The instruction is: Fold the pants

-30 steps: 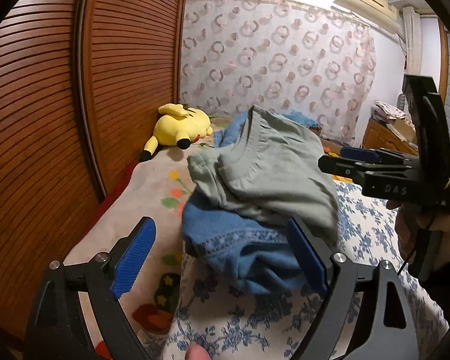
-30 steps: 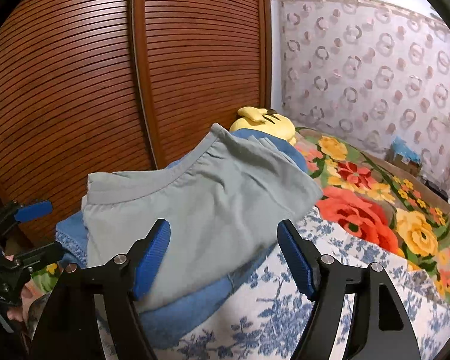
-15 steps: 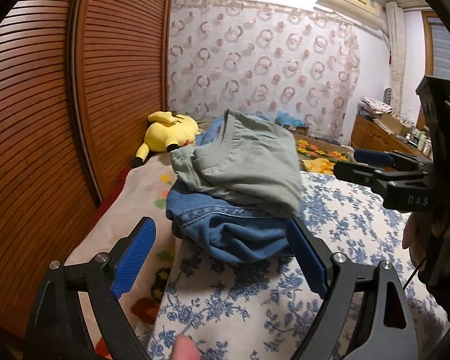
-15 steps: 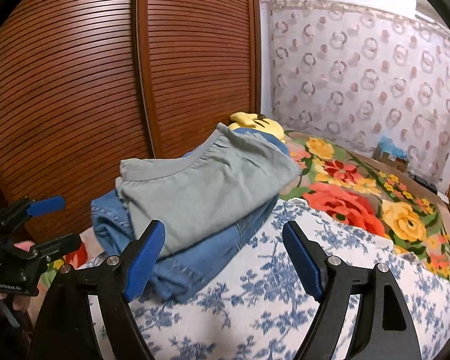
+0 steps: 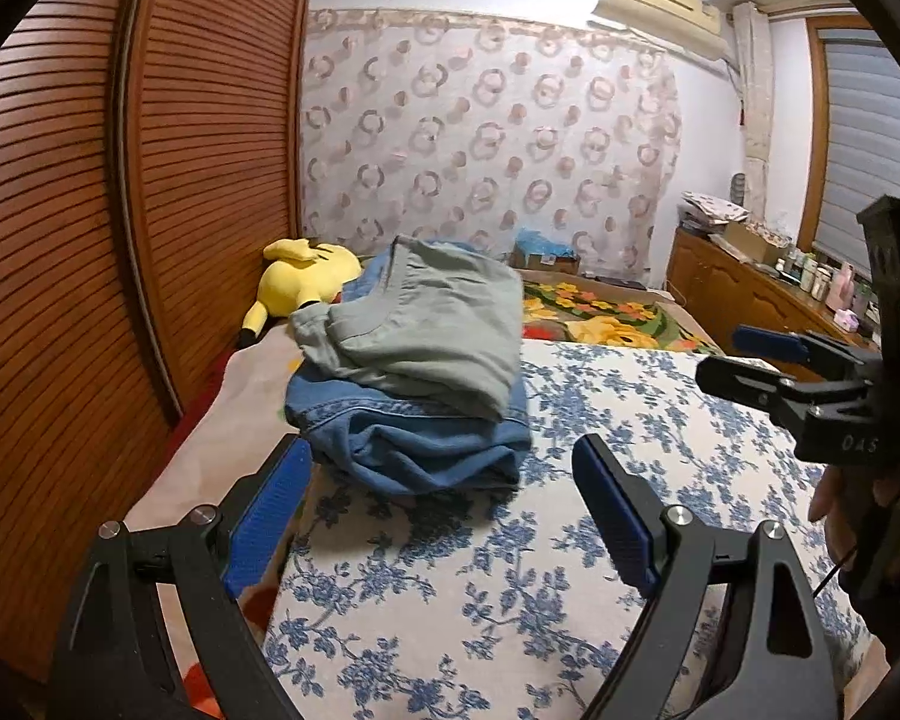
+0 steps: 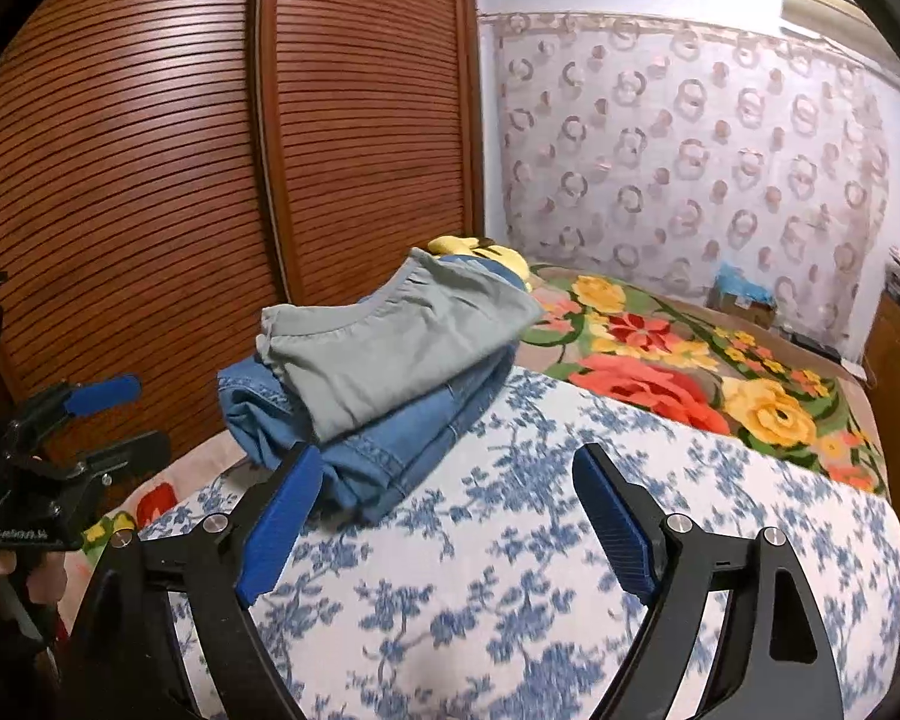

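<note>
Both tongs are seen with their blue ribbed pads spread wide: the left tongs (image 5: 438,510) are held open with nothing between the pads, and the jaws of the right tongs (image 6: 444,516) are opening, also with nothing held. On the black body of the right tongs, as seen from the left wrist view, raised letters can be read as "DAS" or "OAS"; which one cannot be told. A small white marking is seen on the left tongs in the right wrist view, but it is too blurred to be read.

The grey-green pants (image 5: 426,336) are folded into a flat, thick packet with a gathered waistband at the near left edge. They are laid on top of folded blue jeans (image 5: 414,444), made of denim with visible seams and rumpled layers at the near end. This stack is placed on the bed, at the left side near the wardrobe, ahead of both tongs and apart from them.

The bed is covered by a white sheet (image 5: 510,600) printed with blue flowers, and beyond it a blanket (image 6: 678,366) with big red and yellow flowers is seen. A yellow plush toy (image 5: 306,282) is lying behind the stack. The wardrobe doors (image 6: 150,180) are made of brown wood with horizontal slats
</note>
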`<control>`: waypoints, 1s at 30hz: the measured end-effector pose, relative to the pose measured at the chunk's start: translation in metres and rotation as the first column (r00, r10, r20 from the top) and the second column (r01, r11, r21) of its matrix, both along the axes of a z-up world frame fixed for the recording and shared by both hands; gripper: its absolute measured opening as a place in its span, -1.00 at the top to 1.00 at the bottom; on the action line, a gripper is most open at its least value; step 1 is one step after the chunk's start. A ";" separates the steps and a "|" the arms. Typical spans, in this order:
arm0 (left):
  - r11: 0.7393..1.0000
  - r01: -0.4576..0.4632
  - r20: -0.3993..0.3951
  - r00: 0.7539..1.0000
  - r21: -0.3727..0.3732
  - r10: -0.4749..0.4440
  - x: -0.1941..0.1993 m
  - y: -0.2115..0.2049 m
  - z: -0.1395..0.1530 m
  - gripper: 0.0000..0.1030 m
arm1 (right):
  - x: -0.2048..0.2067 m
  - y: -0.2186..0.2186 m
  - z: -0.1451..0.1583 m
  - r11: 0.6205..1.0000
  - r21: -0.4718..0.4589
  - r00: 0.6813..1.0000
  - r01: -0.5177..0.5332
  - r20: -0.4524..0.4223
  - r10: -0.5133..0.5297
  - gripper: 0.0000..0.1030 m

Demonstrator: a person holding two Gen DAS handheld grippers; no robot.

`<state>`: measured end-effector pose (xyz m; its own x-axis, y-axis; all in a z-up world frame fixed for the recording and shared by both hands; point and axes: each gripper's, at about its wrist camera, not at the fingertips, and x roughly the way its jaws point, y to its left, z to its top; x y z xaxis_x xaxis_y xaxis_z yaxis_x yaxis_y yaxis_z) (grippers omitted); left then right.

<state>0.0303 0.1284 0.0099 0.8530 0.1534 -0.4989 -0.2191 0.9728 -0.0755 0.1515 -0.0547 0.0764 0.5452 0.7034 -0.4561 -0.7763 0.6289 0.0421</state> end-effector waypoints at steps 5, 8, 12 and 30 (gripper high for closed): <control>0.999 0.037 0.009 0.999 0.012 -0.037 -0.007 -0.017 0.006 -0.73 | -0.020 -0.028 0.000 0.999 0.007 0.999 0.053 -0.001 -0.053 -0.69; 0.999 0.054 -0.005 0.999 0.002 -0.054 -0.005 -0.027 0.005 -0.73 | -0.032 -0.046 -0.002 0.998 0.022 0.998 0.065 -0.012 -0.065 -0.69; 0.996 0.087 -0.007 0.996 -0.006 -0.087 -0.002 -0.043 0.004 -0.73 | -0.047 -0.070 -0.004 0.995 0.022 0.995 0.098 -0.016 -0.098 -0.71; 0.972 0.234 -0.038 0.972 0.014 -0.233 0.012 -0.127 0.004 -0.73 | -0.105 -0.146 0.002 0.941 0.030 0.941 0.337 0.007 -0.337 -0.72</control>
